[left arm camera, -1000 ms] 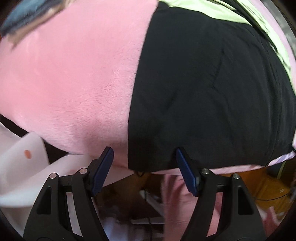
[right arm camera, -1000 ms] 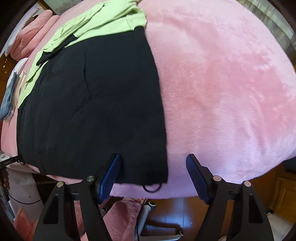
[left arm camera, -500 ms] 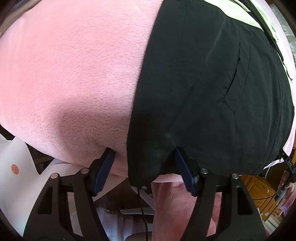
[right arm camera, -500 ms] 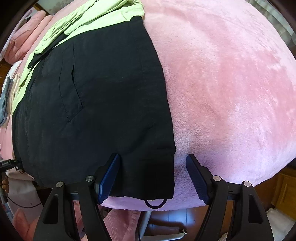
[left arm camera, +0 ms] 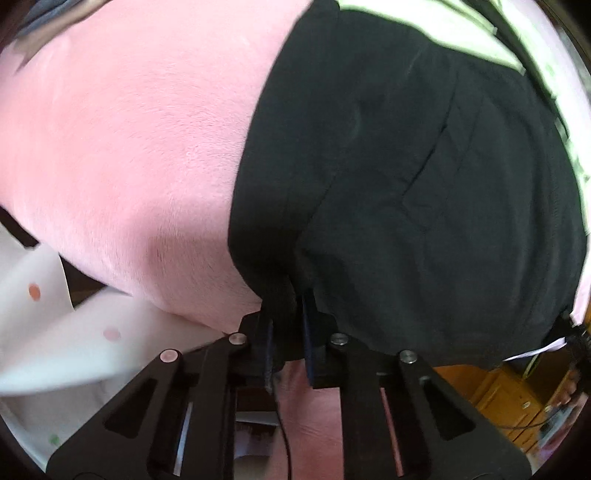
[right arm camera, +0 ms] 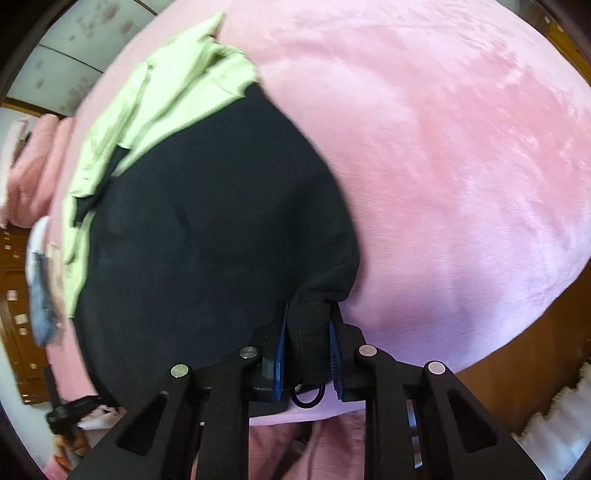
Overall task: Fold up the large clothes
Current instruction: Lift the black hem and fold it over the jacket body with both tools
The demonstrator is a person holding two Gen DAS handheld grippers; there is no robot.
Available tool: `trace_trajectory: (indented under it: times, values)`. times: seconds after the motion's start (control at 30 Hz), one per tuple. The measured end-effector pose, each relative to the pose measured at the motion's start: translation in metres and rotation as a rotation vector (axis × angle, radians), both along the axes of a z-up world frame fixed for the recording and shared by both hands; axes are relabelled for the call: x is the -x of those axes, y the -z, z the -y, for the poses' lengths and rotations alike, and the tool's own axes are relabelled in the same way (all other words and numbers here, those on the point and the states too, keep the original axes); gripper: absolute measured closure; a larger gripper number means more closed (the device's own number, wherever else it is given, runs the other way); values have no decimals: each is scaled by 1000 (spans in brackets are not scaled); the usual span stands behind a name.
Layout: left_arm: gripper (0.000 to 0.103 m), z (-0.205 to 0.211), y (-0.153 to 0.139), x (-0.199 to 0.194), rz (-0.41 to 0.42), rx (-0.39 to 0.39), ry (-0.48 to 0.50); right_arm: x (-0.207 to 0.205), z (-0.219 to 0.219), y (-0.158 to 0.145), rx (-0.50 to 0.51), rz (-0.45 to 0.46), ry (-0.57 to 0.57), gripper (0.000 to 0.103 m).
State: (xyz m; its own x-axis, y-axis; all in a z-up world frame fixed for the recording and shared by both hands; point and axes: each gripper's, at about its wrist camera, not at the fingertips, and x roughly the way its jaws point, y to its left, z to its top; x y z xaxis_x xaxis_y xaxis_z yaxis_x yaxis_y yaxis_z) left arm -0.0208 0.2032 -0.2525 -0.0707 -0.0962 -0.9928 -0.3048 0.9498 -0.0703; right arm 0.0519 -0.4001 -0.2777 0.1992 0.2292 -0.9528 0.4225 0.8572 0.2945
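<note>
A large black garment (left arm camera: 424,166) (right arm camera: 207,240) lies spread on a pink plush bed cover (left arm camera: 129,140) (right arm camera: 443,166), its near hem at the bed's edge. My left gripper (left arm camera: 287,332) points straight down at the garment's left near corner, its jaws closing with the black cloth pinched between the blue pads. My right gripper (right arm camera: 306,354) is at the right near corner, jaws closing too, with a bunched fold of the hem gripped between its pads; a small black cord loop (right arm camera: 308,398) hangs below it.
A pale green garment (right arm camera: 147,110) (left arm camera: 461,33) lies on the bed beyond the black one. A folded pink quilt (right arm camera: 33,173) and a grey-blue cloth (right arm camera: 40,295) sit at the bed's far side. Wooden furniture (left arm camera: 506,398) stands past the bed's edge.
Both grippers went from wide open over the hem corners to closed on the black cloth. The left one shifted along the edge, and the right one rolled, bunching the corner.
</note>
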Motion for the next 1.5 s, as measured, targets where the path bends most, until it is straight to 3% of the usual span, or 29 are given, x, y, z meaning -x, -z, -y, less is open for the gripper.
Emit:
trace_trajectory:
  times: [0.17,0.33,0.47,0.53,0.63,0.7,0.87,1.1,1.3,1.5]
  values:
    - [95,5,-47,5,178,163,-143,-3,-27,-35,-143,95,8,84]
    - [96,29,-96,-13,375,339,-261,-11,-52,-63,-301,221,102,84]
    - [97,44,-130,-47,477,476,-283,-17,-71,-82,-416,294,247,84]
    - [97,52,-142,-52,525,515,-281,-31,-87,-98,-468,375,293,84]
    - [97,62,-180,-79,648,563,-277,-49,-89,-122,-546,487,314,85]
    - [97,43,-209,-103,726,588,-288,-65,-88,-141,-552,537,291,85]
    - [97,3,-258,-130,889,634,-370,-89,-68,-182,-601,682,322,86]
    - [97,-76,-290,-162,982,603,-463,-103,-32,-230,-618,871,456,86]
    - [97,-123,-283,-193,971,578,-503,-124,-21,-244,-533,944,493,86]
    - [97,-123,-258,-221,945,499,-566,-158,26,-237,-531,932,592,86]
